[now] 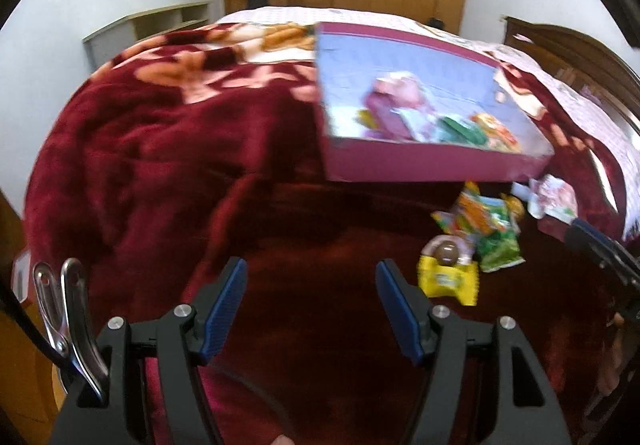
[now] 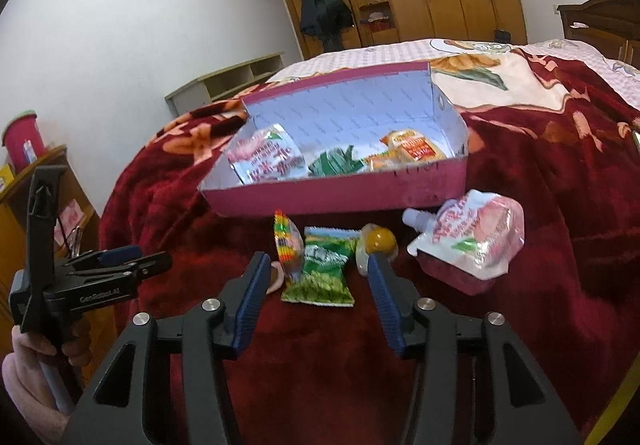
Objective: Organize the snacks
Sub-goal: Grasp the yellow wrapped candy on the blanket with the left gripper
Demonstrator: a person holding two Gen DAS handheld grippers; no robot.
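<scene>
Both hand-held grippers gape empty; right one [image 2: 316, 293] should straddle the green packet [image 2: 324, 273] squarely, then lift into the box [image 2: 340, 201].

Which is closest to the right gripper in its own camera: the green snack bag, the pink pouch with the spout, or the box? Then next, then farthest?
From the right gripper:
1. Green snack bag, lying on the blanket right between the fingers.
2. Pink spout pouch, off to the right, just in front of the box.
3. Box, straight ahead, farther back on the bed.

A red blanket [image 2: 540, 173] carries a box [image 2: 340, 197] and loose snacks [image 2: 320, 269].
</scene>
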